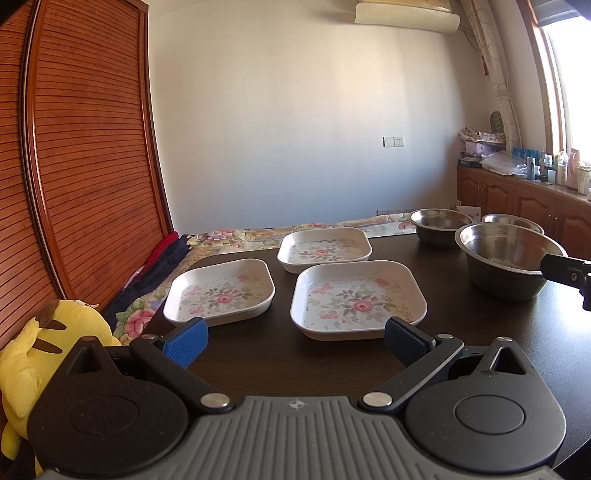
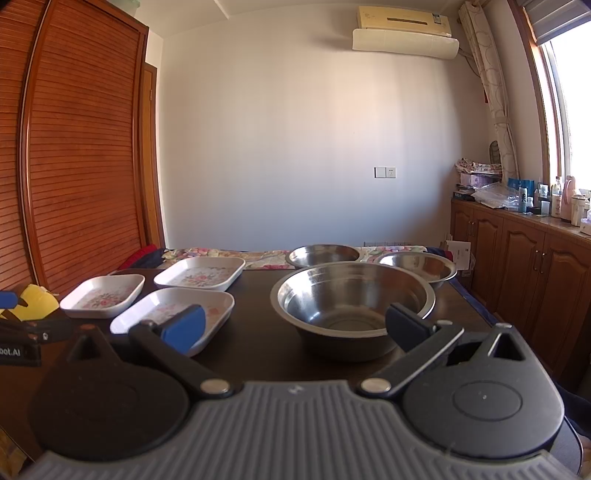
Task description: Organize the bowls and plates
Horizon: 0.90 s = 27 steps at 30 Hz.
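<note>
Facing left tongs (image 1: 295, 341), nearest plate (image 1: 357, 299) ahead

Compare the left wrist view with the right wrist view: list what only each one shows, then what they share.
Only the left view: the whole yellow plush, and the right gripper's fingertip beside the nearest bowl. Only the right view: the left gripper's blue fingertip and body at the left edge, and the full air conditioner. Both: three floral plates, three steel bowls, the dark table, and each view's own gripper open, left gripper and right gripper.
</note>
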{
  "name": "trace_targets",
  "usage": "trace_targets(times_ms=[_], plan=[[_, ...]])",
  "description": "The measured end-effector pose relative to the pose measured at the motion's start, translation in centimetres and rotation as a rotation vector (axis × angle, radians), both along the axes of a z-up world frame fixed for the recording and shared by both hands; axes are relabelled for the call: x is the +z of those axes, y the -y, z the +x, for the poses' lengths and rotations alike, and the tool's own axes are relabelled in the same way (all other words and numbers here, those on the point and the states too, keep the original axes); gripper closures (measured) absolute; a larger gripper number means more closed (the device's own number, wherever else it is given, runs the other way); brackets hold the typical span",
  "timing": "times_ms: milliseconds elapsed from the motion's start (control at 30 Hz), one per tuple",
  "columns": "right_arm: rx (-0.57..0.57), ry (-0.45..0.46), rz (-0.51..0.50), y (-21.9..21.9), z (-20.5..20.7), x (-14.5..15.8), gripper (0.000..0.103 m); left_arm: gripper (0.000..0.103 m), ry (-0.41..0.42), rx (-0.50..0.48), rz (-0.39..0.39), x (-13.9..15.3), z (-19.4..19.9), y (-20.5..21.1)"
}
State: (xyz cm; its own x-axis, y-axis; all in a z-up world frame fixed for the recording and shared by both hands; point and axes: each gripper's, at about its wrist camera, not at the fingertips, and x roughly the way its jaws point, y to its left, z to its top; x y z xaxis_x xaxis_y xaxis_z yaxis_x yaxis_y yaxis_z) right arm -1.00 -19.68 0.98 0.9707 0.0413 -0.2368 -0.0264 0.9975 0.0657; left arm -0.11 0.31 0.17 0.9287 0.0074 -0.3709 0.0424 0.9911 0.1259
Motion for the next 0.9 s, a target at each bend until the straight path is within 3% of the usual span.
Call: trace_targets(times_ms=[900], plan=[[0.0,0.004,0.004,0.23,-0.16,-0.1,0.0,0.0,-0.005,-0.001,0.001,-0.23,0.17,0.06]])
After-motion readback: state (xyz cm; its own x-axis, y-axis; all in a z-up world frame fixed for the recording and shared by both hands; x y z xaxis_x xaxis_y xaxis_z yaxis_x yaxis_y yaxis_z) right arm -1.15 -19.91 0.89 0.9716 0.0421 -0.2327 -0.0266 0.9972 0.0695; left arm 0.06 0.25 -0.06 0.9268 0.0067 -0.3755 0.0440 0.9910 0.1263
